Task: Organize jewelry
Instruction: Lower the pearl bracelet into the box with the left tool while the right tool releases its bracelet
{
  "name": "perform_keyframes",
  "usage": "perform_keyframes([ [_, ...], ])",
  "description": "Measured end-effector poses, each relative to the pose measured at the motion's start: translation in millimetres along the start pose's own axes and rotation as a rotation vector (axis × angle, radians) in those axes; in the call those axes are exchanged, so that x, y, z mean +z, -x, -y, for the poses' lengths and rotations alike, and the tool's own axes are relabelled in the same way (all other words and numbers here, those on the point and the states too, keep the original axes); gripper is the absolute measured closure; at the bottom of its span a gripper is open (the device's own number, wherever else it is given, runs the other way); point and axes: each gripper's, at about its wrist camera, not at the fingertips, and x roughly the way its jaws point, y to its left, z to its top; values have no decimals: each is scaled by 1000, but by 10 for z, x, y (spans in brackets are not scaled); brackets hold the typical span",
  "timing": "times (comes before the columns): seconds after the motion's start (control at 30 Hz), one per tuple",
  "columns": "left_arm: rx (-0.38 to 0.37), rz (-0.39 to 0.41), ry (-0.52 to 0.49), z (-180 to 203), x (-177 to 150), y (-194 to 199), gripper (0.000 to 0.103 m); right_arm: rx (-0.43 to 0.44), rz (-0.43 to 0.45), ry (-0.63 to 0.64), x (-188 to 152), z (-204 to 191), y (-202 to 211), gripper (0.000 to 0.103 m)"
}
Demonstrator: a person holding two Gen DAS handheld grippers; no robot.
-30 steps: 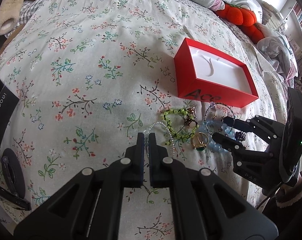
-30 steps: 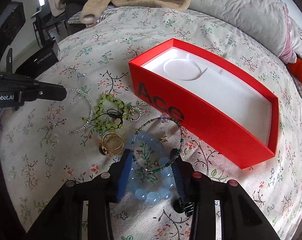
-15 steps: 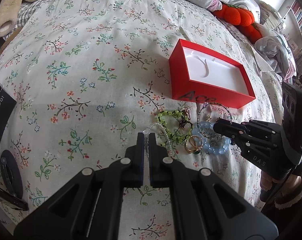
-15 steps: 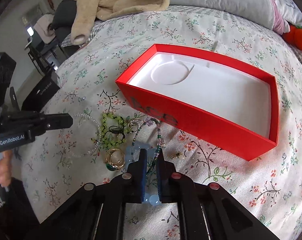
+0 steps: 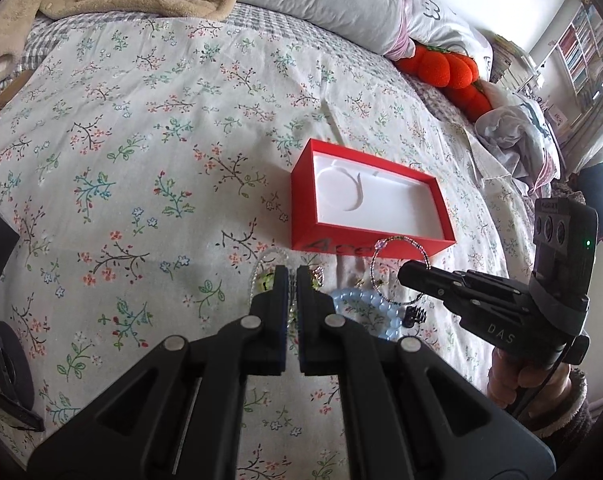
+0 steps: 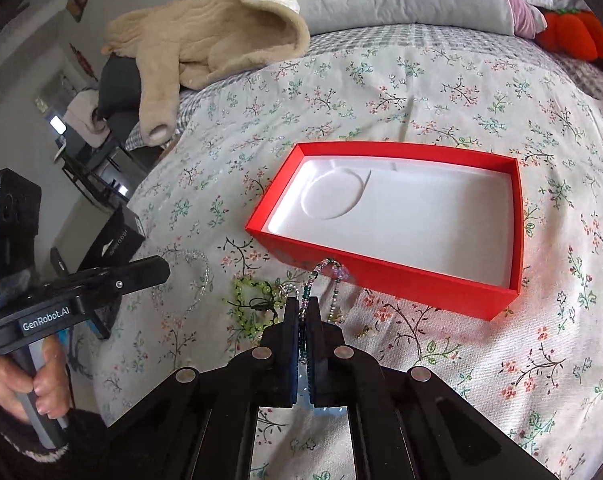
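Note:
An open red box with a white insert lies on the flowered bedspread. My right gripper is shut on a thin multicoloured bead bracelet and holds it lifted just in front of the box's near wall; it also shows in the left wrist view. A pale blue bead bracelet, a green bead bracelet, a clear bead bracelet and a small gold piece lie on the bedspread. My left gripper is shut and empty above the green bracelet.
A beige fleece garment and grey pillows lie at the head of the bed. Orange plush toys sit at the far right. Black boxes stand at the bed's left edge. A small black clip lies by the blue bracelet.
My right gripper closed on the thin multicoloured bracelet and lifted it off the bedspread toward the red box. My left gripper stayed shut and moved right, over the green bracelet.

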Motion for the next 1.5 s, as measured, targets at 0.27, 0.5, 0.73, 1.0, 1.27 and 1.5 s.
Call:
perform_keyframes([
  [0.27,-70,76,-9,302,194,28,98,-6,85,-26,157,76,317,100],
  [0.5,-182,123,12,642,442,-123,98,-25,157,-119,365,341,473,100],
  [0.73,-285,80,75,744,484,-563,98,3,164,-183,448,549,355,100],
  [1.0,-130,43,87,605,440,-770,98,-7,115,-228,423,736,169,100],
  [1.27,-18,58,62,508,457,-857,98,-93,99,-239,385,919,137,99],
  [1.5,64,81,-14,583,462,-805,85,-165,111,-201,437,864,214,94],
])
